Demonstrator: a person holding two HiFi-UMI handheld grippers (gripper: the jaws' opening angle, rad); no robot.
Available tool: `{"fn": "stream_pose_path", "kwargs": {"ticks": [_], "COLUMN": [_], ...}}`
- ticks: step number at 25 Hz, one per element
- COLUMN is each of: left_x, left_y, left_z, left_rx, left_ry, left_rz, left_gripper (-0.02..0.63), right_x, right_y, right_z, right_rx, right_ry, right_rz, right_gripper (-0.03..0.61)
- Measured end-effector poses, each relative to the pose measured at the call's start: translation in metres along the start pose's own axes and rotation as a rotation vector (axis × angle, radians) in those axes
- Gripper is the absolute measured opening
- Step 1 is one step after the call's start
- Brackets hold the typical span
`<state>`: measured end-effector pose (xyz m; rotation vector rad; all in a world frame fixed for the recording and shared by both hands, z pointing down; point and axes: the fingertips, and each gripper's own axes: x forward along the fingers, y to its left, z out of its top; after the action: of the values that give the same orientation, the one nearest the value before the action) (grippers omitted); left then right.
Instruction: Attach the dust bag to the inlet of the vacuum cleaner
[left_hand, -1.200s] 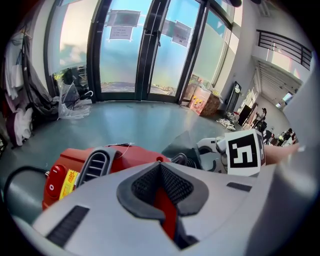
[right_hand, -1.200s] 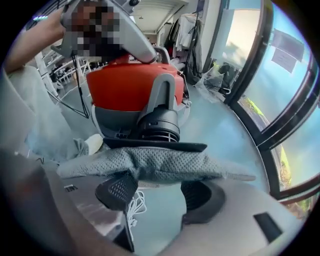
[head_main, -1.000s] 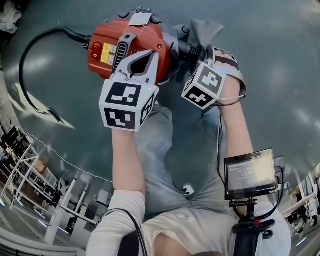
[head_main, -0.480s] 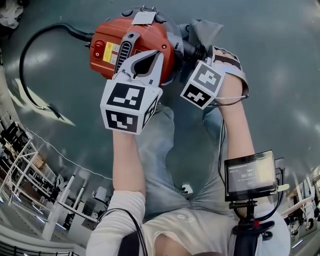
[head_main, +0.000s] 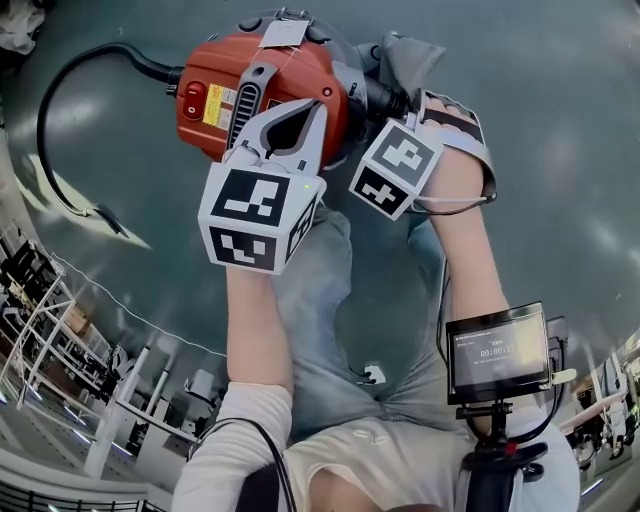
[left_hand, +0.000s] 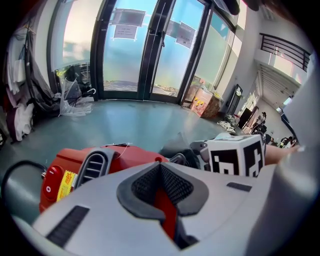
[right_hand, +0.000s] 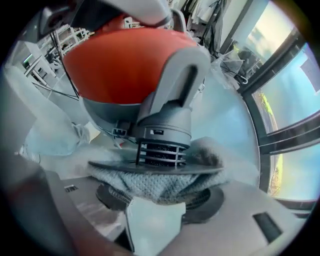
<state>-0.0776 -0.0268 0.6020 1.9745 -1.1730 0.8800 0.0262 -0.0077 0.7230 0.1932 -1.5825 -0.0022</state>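
Here: glossy grey floor (head_main: 560, 120), glass doors (left_hand: 145, 50) far off. My left gripper (head_main: 300, 108) sits closed over the vacuum cleaner (head_main: 215, 75). Only its own view shows the right gripper (right_hand: 160, 200) clamping the dust bag (right_hand: 155, 187).

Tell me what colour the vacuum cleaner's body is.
The vacuum cleaner's body is orange-red; the head view shows it best.
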Motion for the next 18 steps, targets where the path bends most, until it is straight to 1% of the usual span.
{"fn": "stream_pose_path", "kwargs": {"ticks": [2, 5, 6, 8, 9, 10, 11, 13, 14, 15, 16, 17, 18], "left_x": [-0.001, -0.001, -0.001, -0.003, -0.004, -0.003, -0.001, -0.003, -0.012, -0.026, -0.043, -0.057, -0.064], "left_y": [-0.002, -0.004, -0.004, -0.003, -0.001, 0.001, 0.004, 0.006, 0.005, 0.004, 0.004, 0.006, 0.008], "left_z": [0.002, 0.006, 0.006, 0.006, 0.005, 0.006, 0.007, 0.013, 0.019, 0.027, 0.037, 0.045, 0.051], "left_rx": [0.004, 0.002, -0.003, -0.011, -0.011, -0.011, -0.012, -0.016, -0.017, -0.020, -0.026, -0.033, -0.034], "left_ry": [0.000, 0.005, 0.004, 0.000, -0.002, -0.003, -0.006, -0.014, -0.015, -0.013, -0.012, -0.016, -0.027], "left_rz": [-0.001, -0.007, -0.008, -0.006, -0.001, 0.003, 0.004, 0.001, -0.001, -0.005, -0.011, -0.015, -0.015], "left_gripper": [0.006, 0.006, 0.006, 0.006, 0.006, 0.006, 0.006, 0.006, 0.006, 0.006, 0.006, 0.006, 0.006], "right_x": [-0.015, -0.013, -0.008, 0.003, 0.005, 0.006, 0.006, -0.004, -0.018, -0.039, -0.061, -0.082, -0.101], "right_y": [-0.002, -0.013, -0.016, -0.020, -0.021, -0.022, -0.021, -0.016, -0.014, -0.016, -0.023, -0.034, -0.046], "right_z": [-0.001, -0.004, -0.004, -0.004, -0.002, 0.001, 0.003, 0.001, -0.004, -0.013, -0.024, -0.035, -0.043], "right_rx": [-0.012, -0.043, -0.035, -0.008, -0.006, -0.011, -0.014, 0.017, 0.046, 0.074, 0.103, 0.136, 0.176], "right_ry": [0.046, 0.138, 0.144, 0.124, 0.110, 0.089, 0.054, -0.058, -0.111, -0.147, -0.169, -0.192, -0.240], "right_rz": [-0.004, -0.096, -0.125, -0.173, -0.187, -0.182, -0.148, -0.013, 0.060, 0.113, 0.135, 0.129, 0.108], "right_gripper": [0.267, 0.268, 0.270, 0.268, 0.267, 0.267, 0.267, 0.267, 0.267, 0.267, 0.267, 0.267, 0.267]}}
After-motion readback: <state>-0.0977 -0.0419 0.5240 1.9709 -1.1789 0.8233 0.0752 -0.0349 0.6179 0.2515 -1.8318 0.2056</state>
